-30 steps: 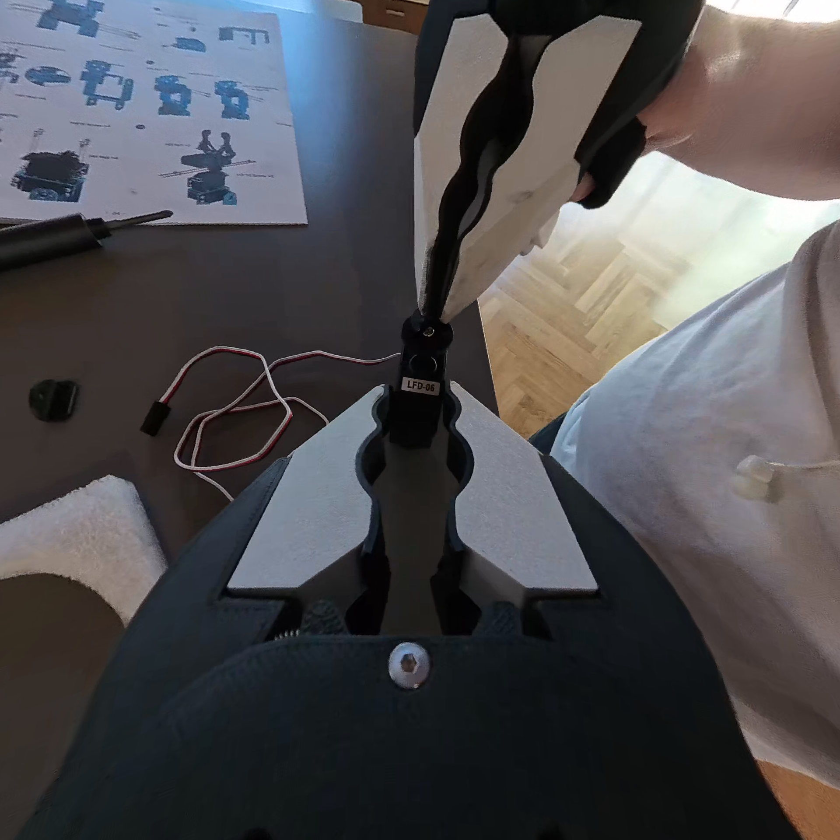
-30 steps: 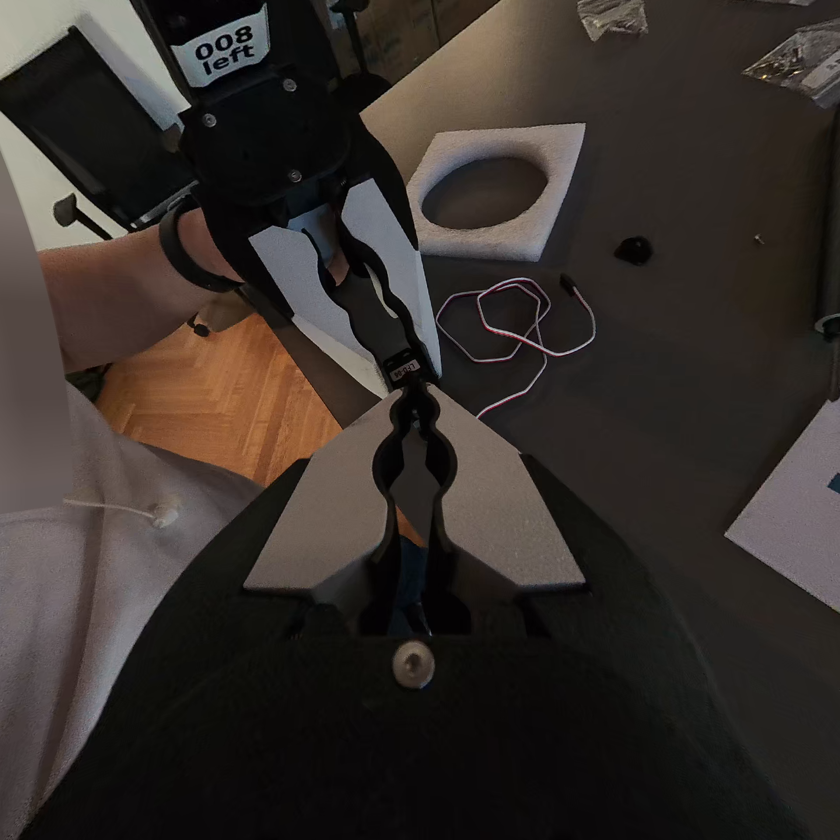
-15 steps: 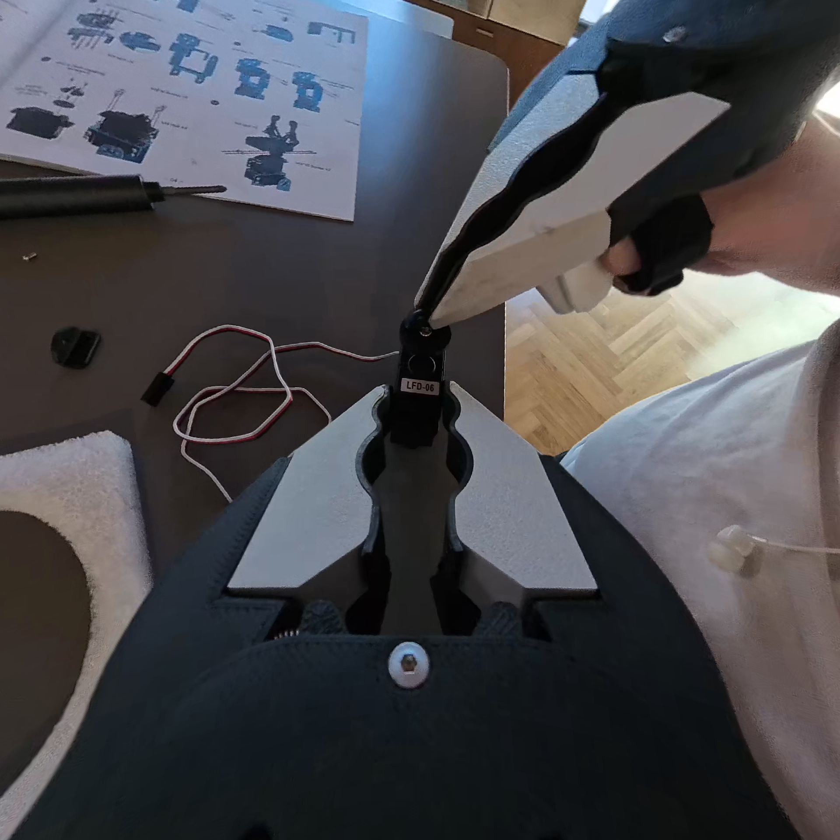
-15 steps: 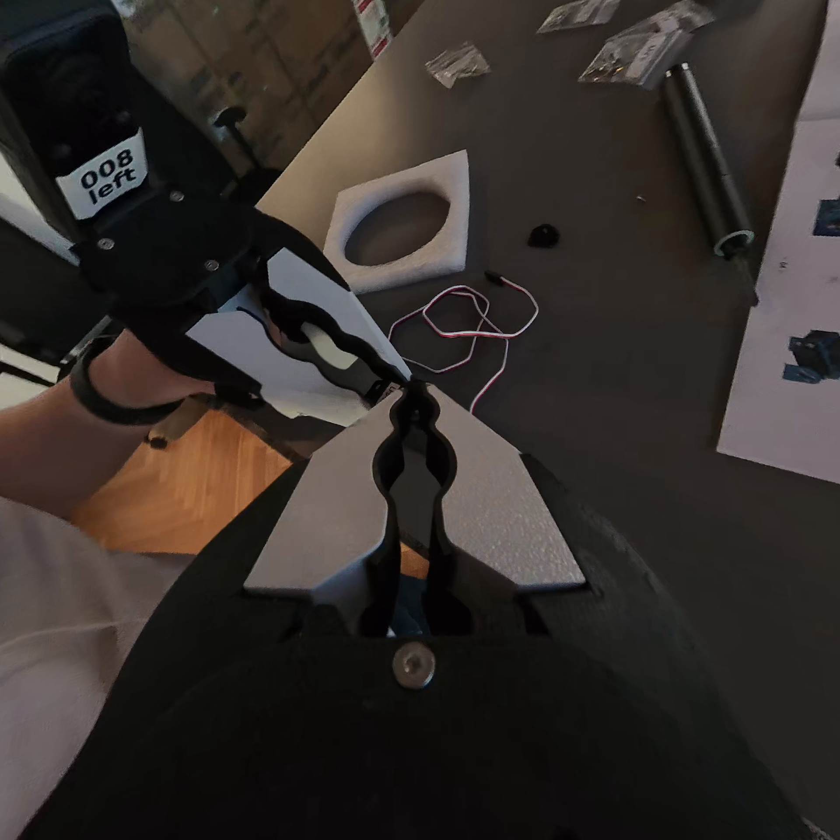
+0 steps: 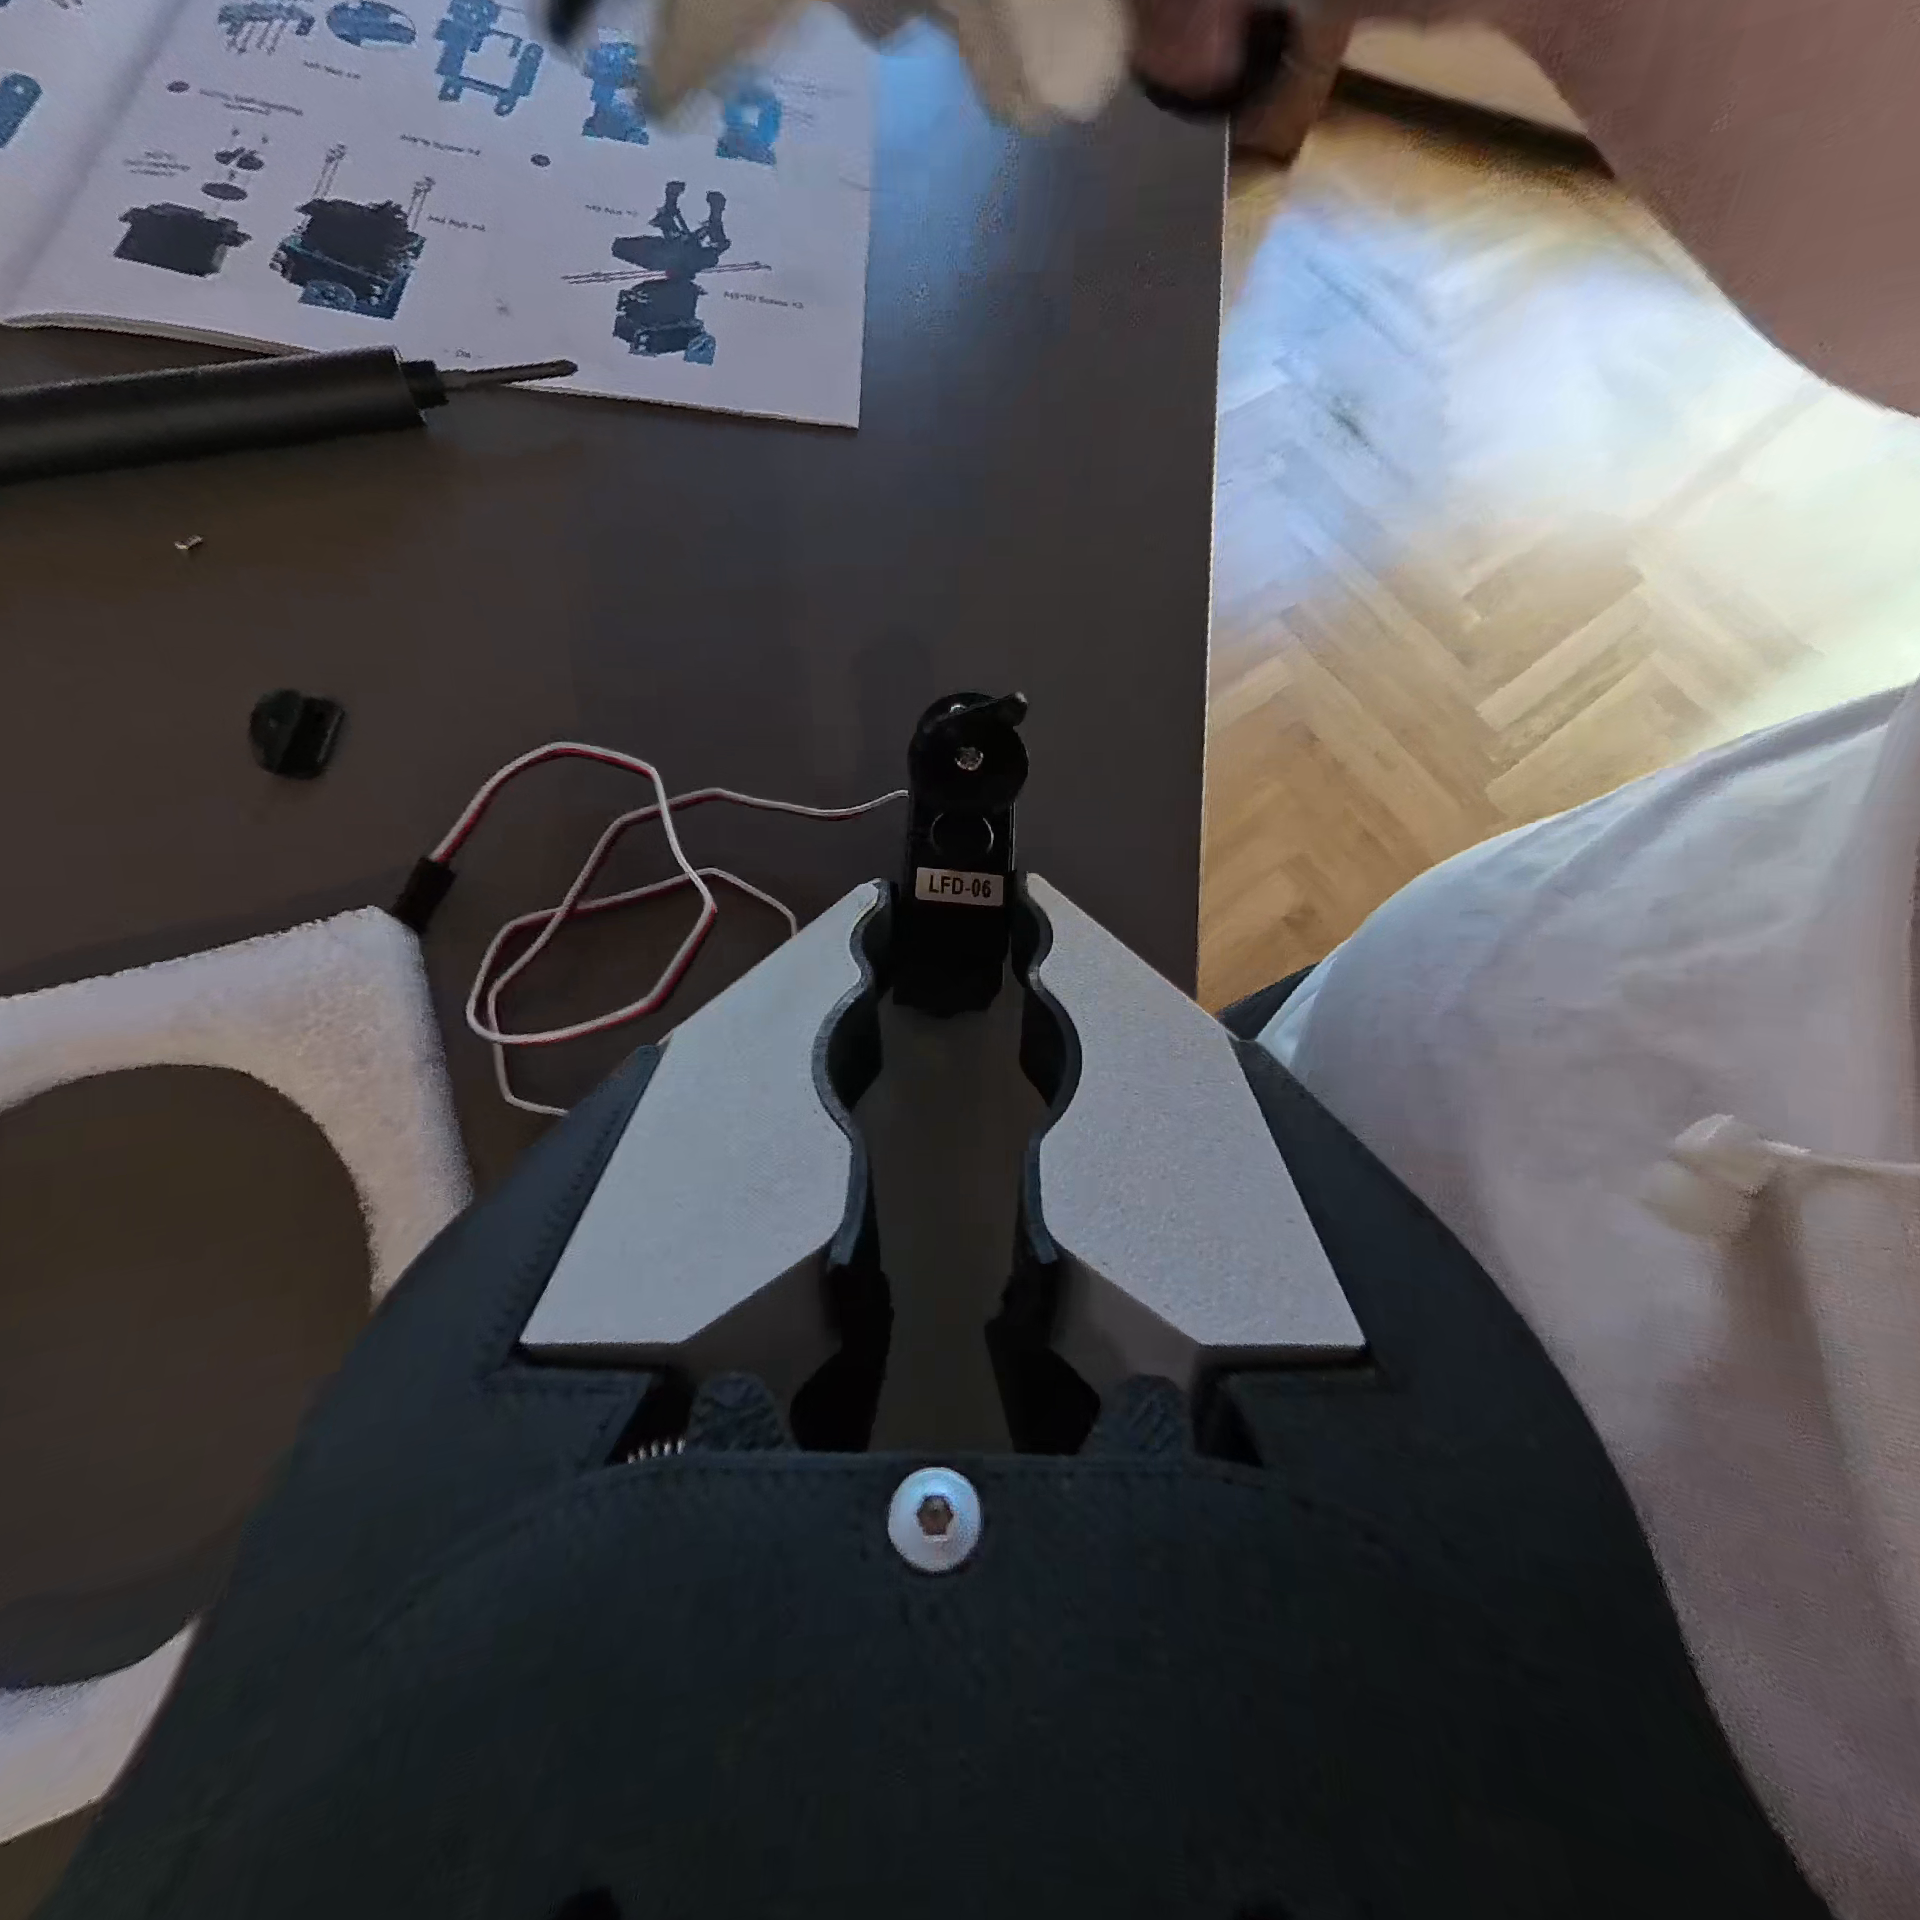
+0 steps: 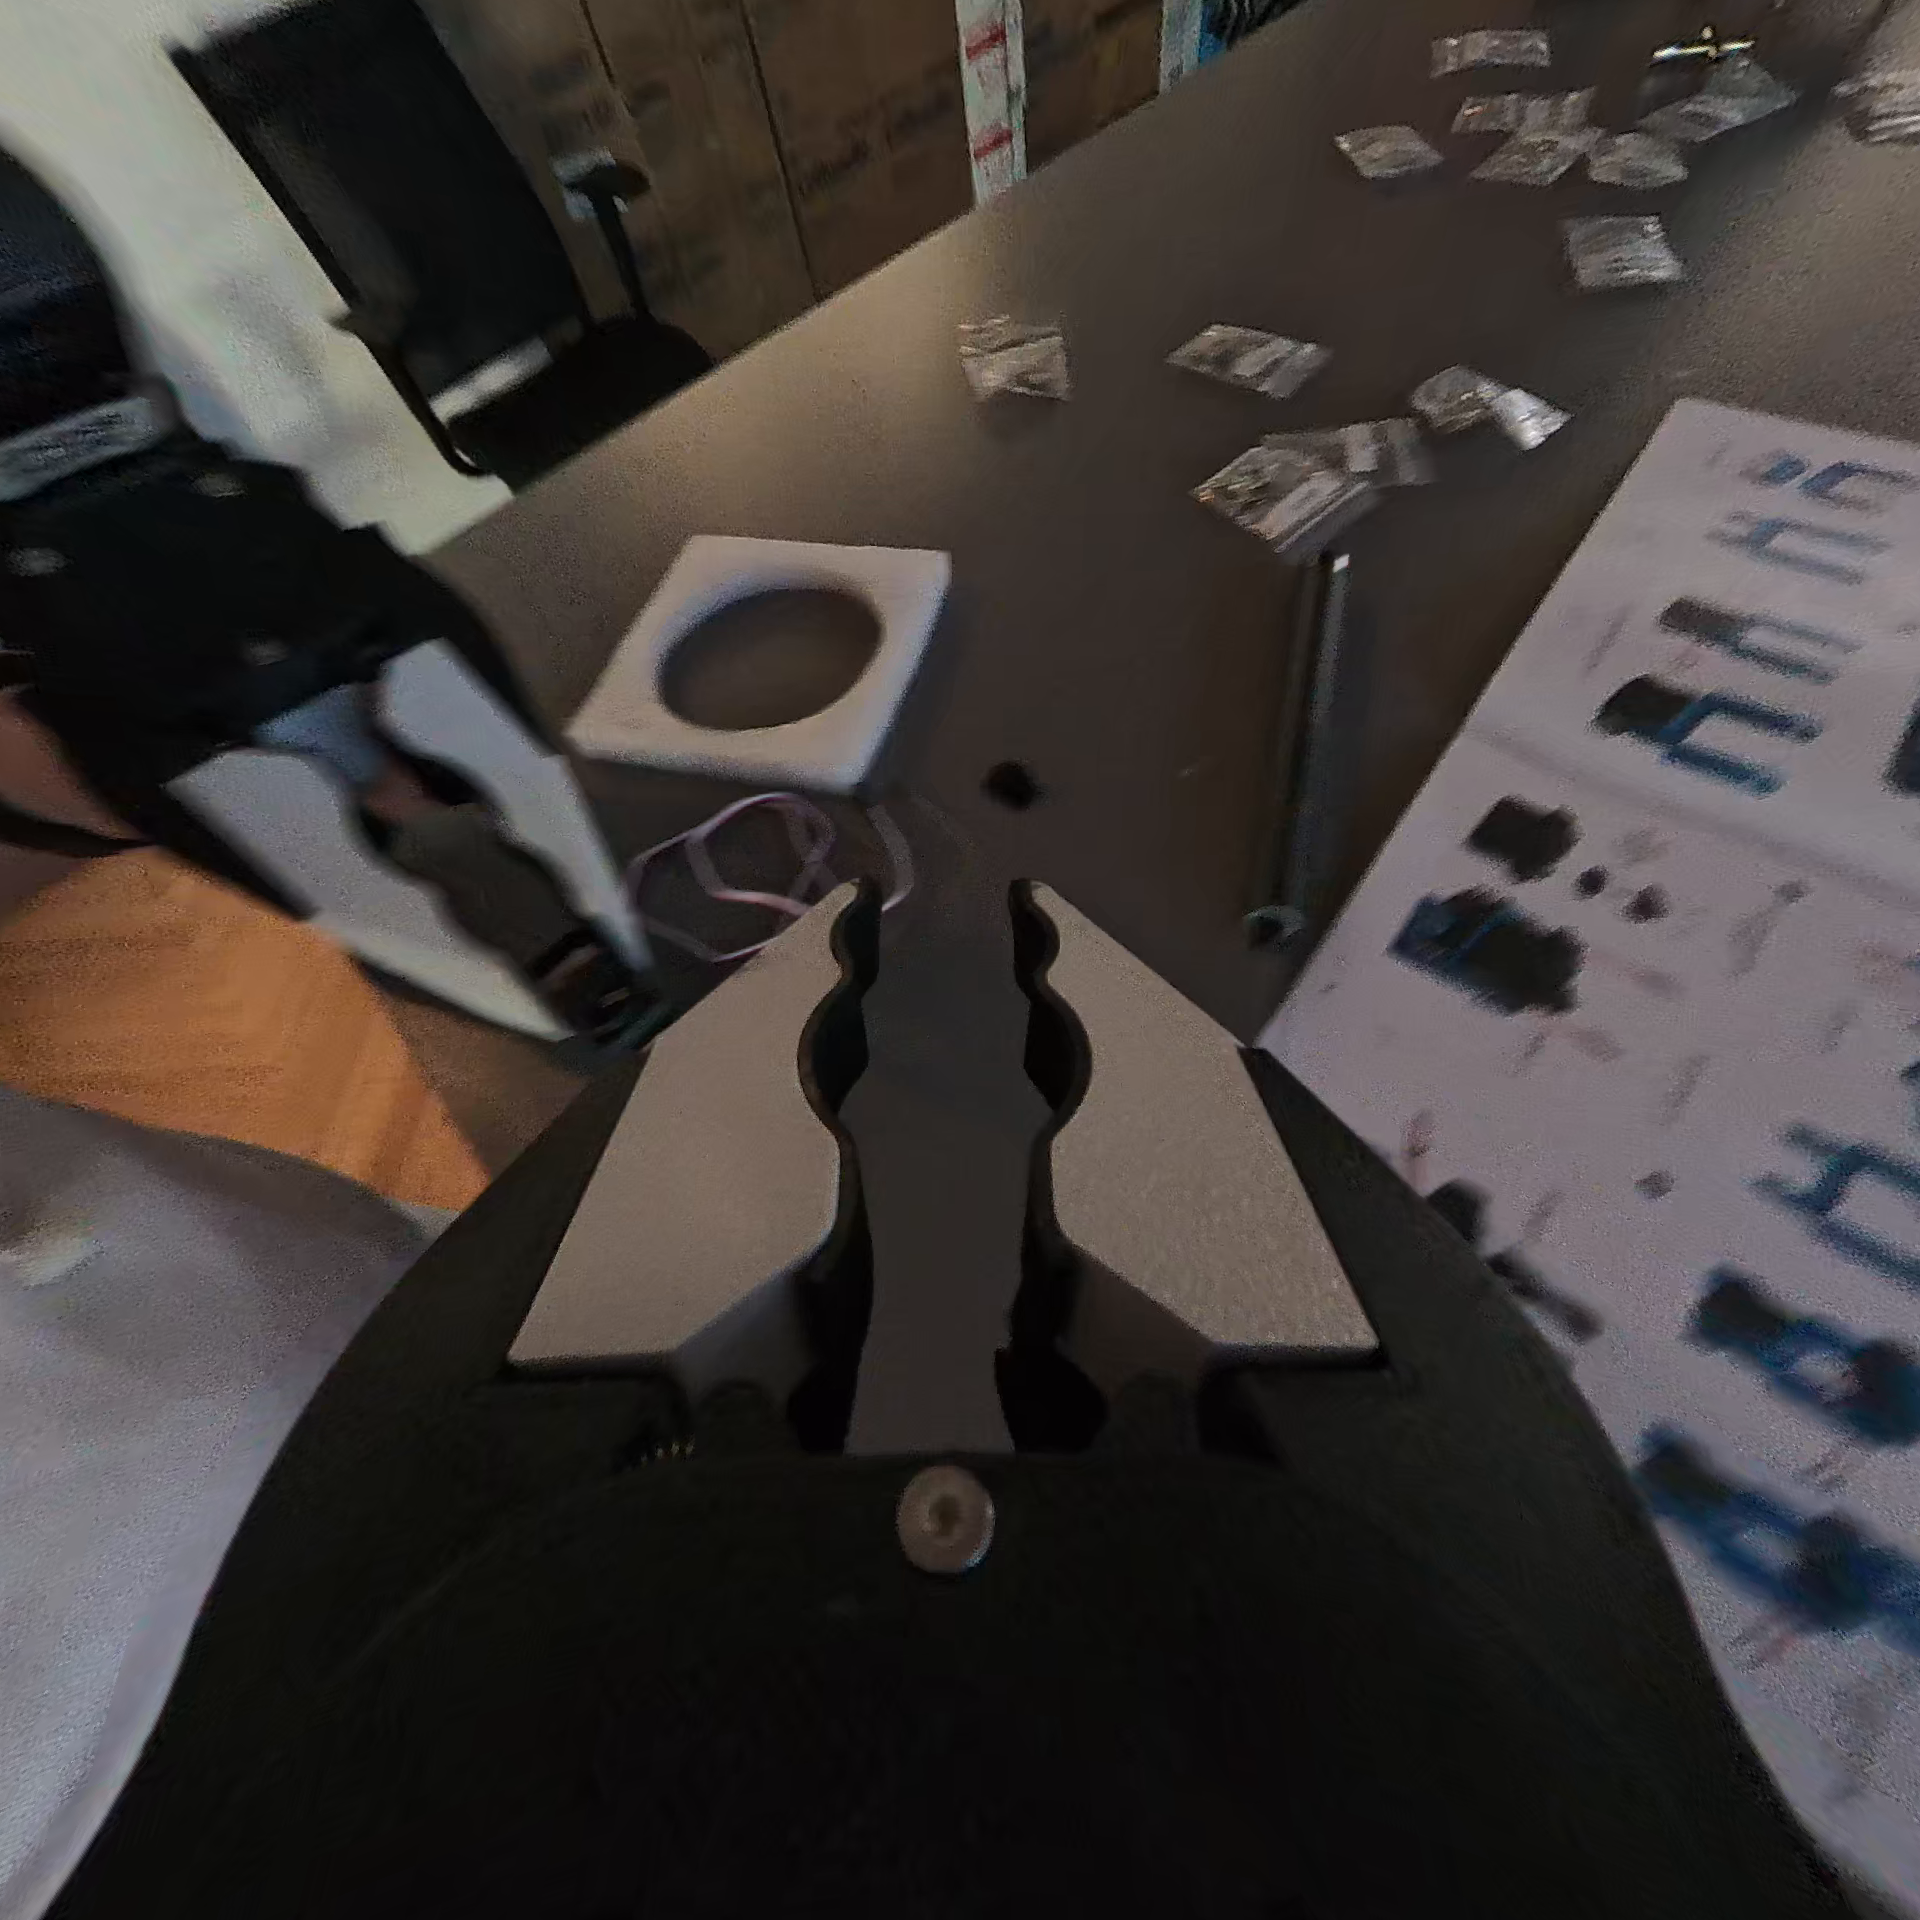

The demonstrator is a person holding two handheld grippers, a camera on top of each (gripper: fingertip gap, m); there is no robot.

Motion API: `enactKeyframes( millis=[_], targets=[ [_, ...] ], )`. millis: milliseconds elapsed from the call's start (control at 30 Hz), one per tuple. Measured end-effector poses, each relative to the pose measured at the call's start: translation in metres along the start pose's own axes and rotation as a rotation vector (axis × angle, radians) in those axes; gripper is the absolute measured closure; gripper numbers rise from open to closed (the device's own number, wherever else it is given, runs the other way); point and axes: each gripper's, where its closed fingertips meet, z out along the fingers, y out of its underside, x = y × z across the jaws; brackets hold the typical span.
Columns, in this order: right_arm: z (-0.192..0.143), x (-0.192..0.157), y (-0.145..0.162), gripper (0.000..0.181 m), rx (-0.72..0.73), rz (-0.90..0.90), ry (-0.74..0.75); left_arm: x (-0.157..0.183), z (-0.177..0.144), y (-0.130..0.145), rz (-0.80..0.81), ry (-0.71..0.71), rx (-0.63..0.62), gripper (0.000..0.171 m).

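Observation:
My left gripper point(image 5: 958, 896) is shut on a small black servo point(image 5: 961, 831) with a white label, held above the dark table near its right edge. A round black horn point(image 5: 968, 743) sits on the servo's top. The servo's red, white and black wire point(image 5: 582, 894) trails left onto the table. My right gripper point(image 6: 940, 894) is open and empty above the table, apart from the servo. It shows only as a blur at the top of the left wrist view point(image 5: 852, 52). The left gripper point(image 6: 416, 810) appears blurred at the left of the right wrist view.
A white foam square with a round hole point(image 6: 769, 665) lies by the wire. Also on the table are a small black part point(image 5: 296, 732), a dark screwdriver point(image 5: 208, 416), a printed sheet point(image 5: 416, 156) and several small bags point(image 6: 1320, 468). The table edge point(image 5: 1210, 623) drops to wooden floor. There is about 12 cm between the tips of the two grippers.
My right gripper has let go of the servo's top, opened and swung away over the table. My left gripper still holds the servo.

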Motion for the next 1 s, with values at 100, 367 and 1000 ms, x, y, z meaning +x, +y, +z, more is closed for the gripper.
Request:
enactKeyframes(
  millis=[100, 367, 1000],
  targets=[
    [0.039, 0.06, -0.016, 0.153, -0.163, -0.044, 0.046, 0.001, -0.002, 0.001, 0.036, -0.004, -0.009, 0.152],
    [0.094, 0.108, 0.024, 0.15, -0.623, -0.036, 0.108, -0.009, -0.003, 0.01, 0.178, 0.001, -0.069, 0.149],
    [0.051, 0.075, 0.011, 0.166, -0.281, -0.751, 0.105, -0.069, -0.018, -0.087, -0.694, -0.054, 0.438, 0.14]
  ],
)
